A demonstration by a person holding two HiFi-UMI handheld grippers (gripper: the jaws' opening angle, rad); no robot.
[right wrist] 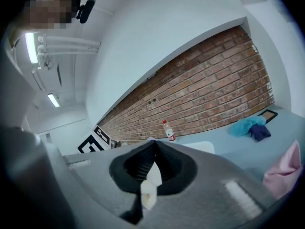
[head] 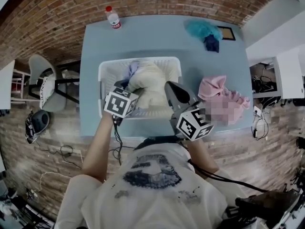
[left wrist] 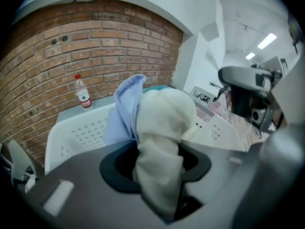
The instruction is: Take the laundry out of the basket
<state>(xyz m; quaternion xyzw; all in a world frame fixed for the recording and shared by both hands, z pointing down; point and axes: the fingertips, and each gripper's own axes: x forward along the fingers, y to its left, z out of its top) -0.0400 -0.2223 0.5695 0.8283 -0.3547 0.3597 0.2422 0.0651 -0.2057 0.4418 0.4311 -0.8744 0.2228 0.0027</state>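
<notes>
cloth (head: 145, 82): cream, soft, bunched
basket (head: 107, 73): white perforated plastic
left gripper (left wrist: 159, 168): clamped on cloth
right gripper (right wrist: 152, 147): nearly closed, pinching cloth edge
table (head: 152, 37): pale blue
wall (right wrist: 214, 94): red brick

No legible text, label or number anywhere.

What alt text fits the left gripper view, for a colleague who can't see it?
The left gripper is clamped on a cream garment, with a light blue cloth bunched against it and the white basket behind. Farther back stand a water bottle on the blue table and a brick wall.
</notes>
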